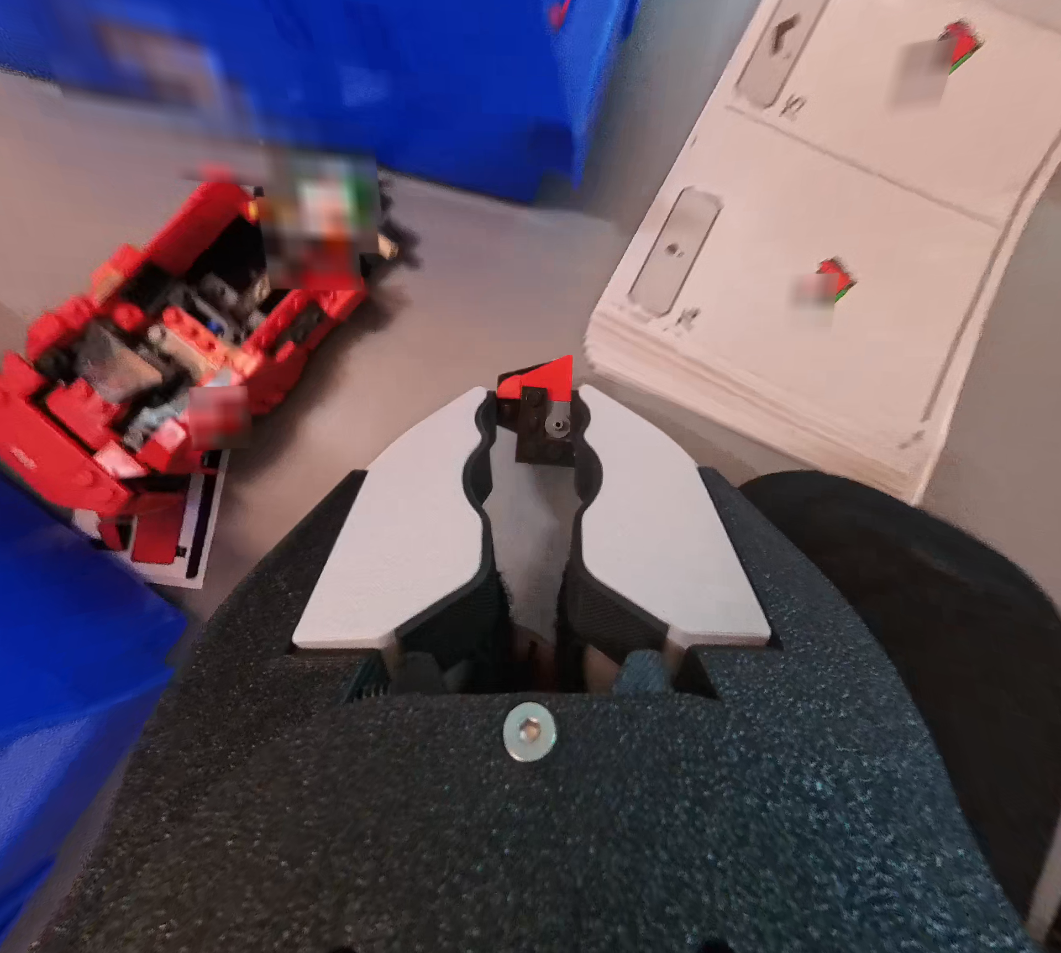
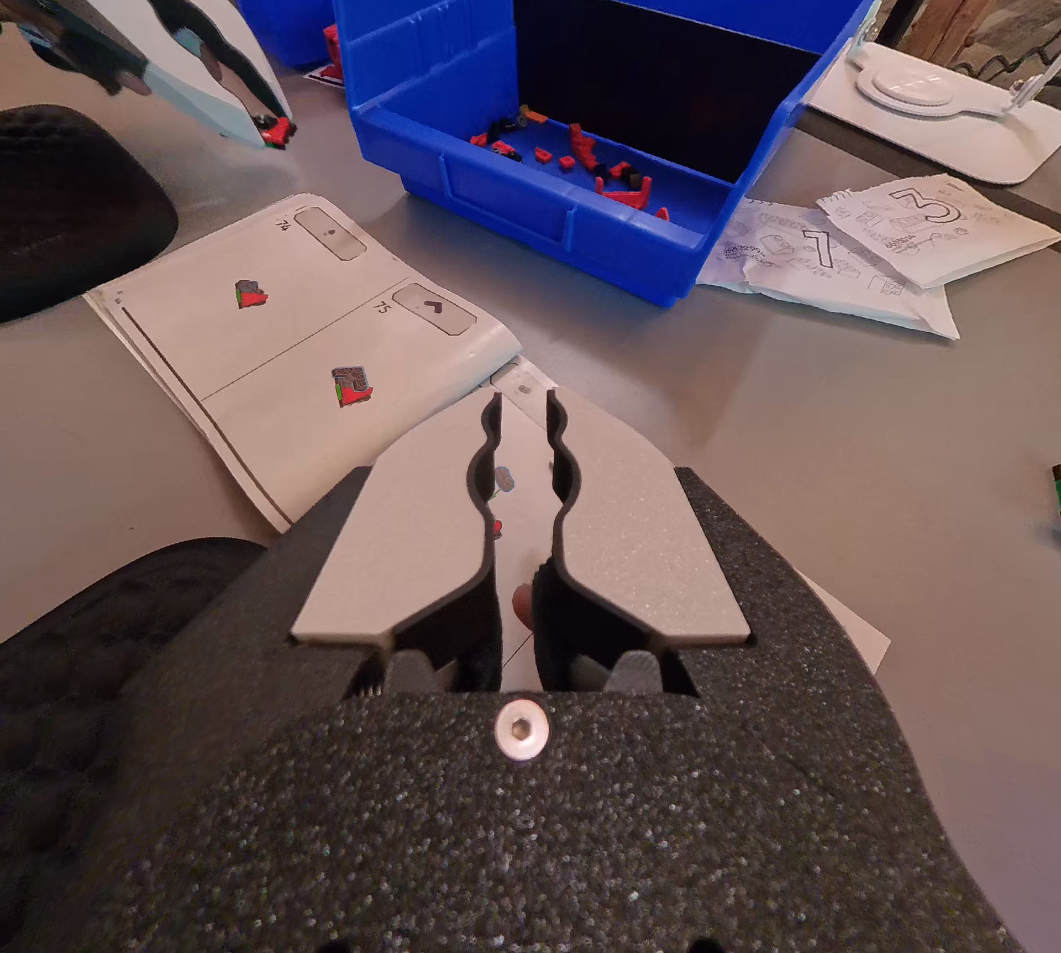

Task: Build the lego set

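Lego wedge (image 1: 537,411), seemingly studded, pinched in left claw (image 1: 534,397).

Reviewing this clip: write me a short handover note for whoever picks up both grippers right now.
Left gripper: shut on a small red-and-black sub-assembly, held above the table.
Right gripper: open, empty, hovering over the open instruction booklet.
Partly built red car sits on the table to the left; loose pieces lie in the blue bin.
Done: car body partly built, small sub-assembly started.
Left: finish the sub-assembly per the booklet, probably with bin pieces, then fit it to the car.
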Action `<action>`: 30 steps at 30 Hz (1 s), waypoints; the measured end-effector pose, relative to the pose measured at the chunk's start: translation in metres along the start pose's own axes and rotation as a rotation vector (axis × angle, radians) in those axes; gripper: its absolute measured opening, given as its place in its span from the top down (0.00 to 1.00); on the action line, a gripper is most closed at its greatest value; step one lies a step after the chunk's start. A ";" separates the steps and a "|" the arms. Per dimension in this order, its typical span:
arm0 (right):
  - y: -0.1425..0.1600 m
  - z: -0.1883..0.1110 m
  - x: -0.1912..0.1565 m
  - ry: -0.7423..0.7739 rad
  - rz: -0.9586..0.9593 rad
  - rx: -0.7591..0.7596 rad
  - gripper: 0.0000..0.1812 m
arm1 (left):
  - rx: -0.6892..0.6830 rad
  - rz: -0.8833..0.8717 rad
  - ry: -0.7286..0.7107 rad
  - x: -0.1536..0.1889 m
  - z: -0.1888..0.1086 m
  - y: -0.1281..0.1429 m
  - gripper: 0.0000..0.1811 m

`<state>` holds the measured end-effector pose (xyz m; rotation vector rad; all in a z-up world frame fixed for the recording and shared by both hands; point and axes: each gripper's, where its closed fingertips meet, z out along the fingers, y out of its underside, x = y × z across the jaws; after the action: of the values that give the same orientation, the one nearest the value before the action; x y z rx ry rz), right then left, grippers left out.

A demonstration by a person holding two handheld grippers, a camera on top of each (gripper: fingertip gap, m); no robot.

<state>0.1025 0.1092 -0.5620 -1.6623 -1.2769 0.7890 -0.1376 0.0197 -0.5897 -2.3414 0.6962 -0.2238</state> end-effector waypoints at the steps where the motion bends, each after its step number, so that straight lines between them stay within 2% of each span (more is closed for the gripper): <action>1: 0.000 0.000 0.000 0.001 0.001 0.002 0.92 | 0.025 0.024 0.008 0.008 -0.003 -0.012 0.87; 3: -0.001 -0.001 0.000 0.002 -0.004 0.006 0.92 | 0.085 0.084 0.053 0.034 -0.006 -0.041 0.87; 5: -0.001 -0.001 -0.001 0.001 -0.013 0.008 0.92 | 0.106 0.161 0.125 0.069 0.004 -0.063 0.87; 8: -0.003 -0.002 -0.002 0.001 -0.021 0.022 0.92 | 0.072 0.268 0.176 0.108 0.030 -0.076 0.87; 10: -0.004 -0.003 -0.002 -0.001 -0.022 0.031 0.92 | 0.039 0.302 0.198 0.121 0.045 -0.075 0.87; 18: -0.006 -0.005 0.000 -0.032 0.029 0.045 0.92 | -0.083 0.327 0.216 0.122 0.067 -0.054 0.87; 22: -0.007 -0.009 -0.009 -0.096 0.069 0.018 0.92 | -0.052 0.294 0.253 0.126 0.069 -0.057 0.84; 25: -0.003 -0.017 -0.014 -0.139 0.111 -0.051 0.92 | -0.036 0.281 0.263 0.125 0.066 -0.057 0.82; 30: 0.025 -0.023 -0.014 -0.140 0.058 -0.255 0.91 | 0.000 0.257 0.254 0.119 0.060 -0.058 0.80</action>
<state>0.1290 0.0876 -0.5753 -1.8798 -1.4830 0.8161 0.0071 0.0257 -0.6006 -2.2169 1.1106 -0.4093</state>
